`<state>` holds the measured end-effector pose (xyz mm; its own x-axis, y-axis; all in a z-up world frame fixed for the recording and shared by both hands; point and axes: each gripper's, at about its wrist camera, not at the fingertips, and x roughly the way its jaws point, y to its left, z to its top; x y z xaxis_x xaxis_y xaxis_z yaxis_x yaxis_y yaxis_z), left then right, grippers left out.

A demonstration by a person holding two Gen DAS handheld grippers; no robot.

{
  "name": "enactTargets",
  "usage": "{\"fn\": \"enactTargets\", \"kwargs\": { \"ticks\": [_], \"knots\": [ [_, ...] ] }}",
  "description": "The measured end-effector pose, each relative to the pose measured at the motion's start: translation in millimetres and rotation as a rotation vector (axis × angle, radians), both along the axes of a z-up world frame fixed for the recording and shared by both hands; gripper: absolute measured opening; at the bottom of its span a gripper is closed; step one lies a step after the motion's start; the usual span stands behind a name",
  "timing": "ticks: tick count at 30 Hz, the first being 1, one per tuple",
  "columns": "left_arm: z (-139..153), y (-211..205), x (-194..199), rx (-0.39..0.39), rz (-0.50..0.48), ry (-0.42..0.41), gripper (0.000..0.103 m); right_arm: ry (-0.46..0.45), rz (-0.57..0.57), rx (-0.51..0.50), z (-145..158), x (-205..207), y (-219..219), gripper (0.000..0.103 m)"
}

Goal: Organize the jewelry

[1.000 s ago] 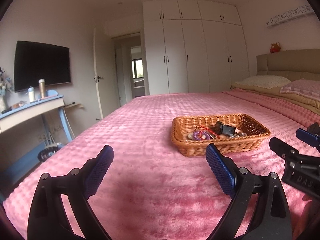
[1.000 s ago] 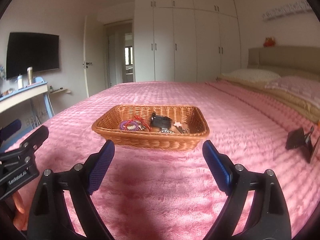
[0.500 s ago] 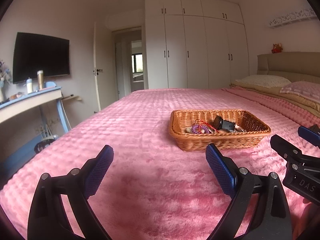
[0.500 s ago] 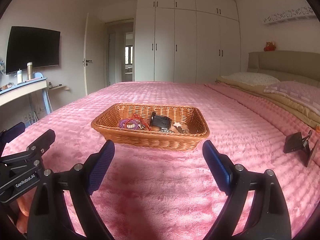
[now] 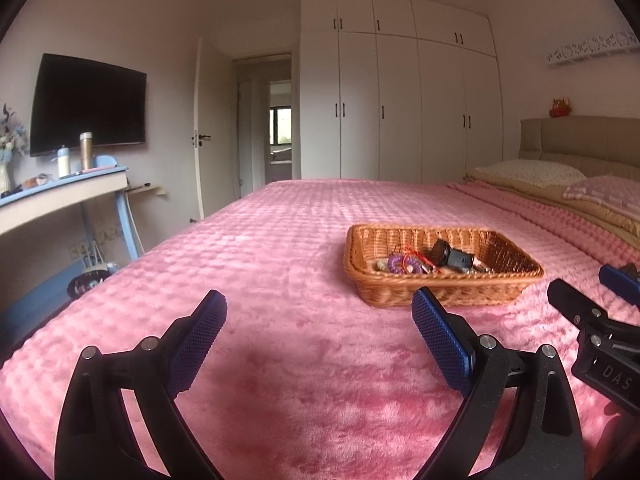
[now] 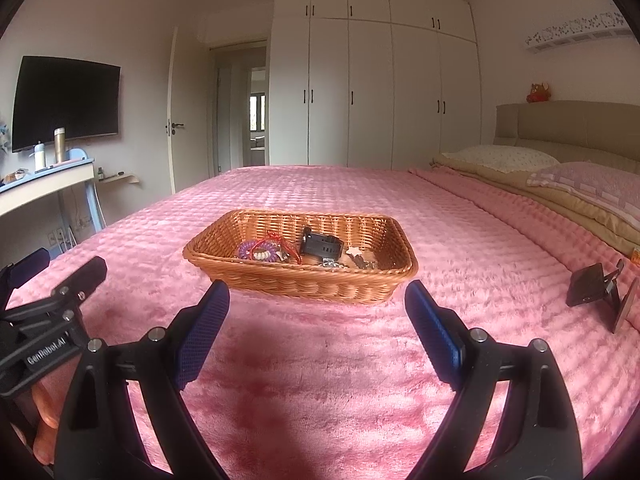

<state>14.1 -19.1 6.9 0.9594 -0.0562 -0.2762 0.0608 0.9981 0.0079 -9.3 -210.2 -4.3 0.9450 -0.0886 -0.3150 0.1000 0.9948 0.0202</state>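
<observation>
Two grippers, left and right, are held low over a pink bed, jaws wide apart and empty. Jewelry lies in a basket just ahead. Approach appears underway; a reach into the basket is called for next.

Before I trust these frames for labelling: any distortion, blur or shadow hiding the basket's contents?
Left wrist view: fisheye bends the wardrobe, dark corner vignette, wicker basket slightly soft. Right wrist view: same bending, basket sharper, small items still indistinct, soft shadow between the open right gripper fingers.
</observation>
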Motion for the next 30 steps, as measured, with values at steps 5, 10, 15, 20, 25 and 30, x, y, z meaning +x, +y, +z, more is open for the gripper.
{"fn": "enactTargets", "kwargs": {
  "ticks": [5,10,15,20,25,30],
  "knots": [
    [4.9,4.6,-1.3,-0.017,0.007,-0.010,0.091,-0.003,0.000,-0.008,0.5,-2.5,2.0,0.085],
    [7.8,6.2,-4.0,-0.020,0.008,-0.020,0.091,-0.006,0.001,-0.011,1.9,-4.2,3.3,0.085],
    [9.4,5.5,-6.2,-0.018,0.001,-0.026,0.091,-0.004,0.001,-0.007,2.5,-5.1,2.7,0.085],
    [7.8,4.0,-5.0,-0.014,-0.003,-0.022,0.091,-0.001,0.003,-0.010,2.3,-4.7,3.6,0.085],
    [7.8,1.2,-6.4,0.000,0.000,-0.031,0.091,-0.003,0.002,-0.014,2.3,-5.0,5.3,0.085],
    [7.6,-1.7,-9.3,0.016,0.002,-0.045,0.091,0.002,0.000,-0.016,2.3,-4.7,6.4,0.085]
  ]
}}
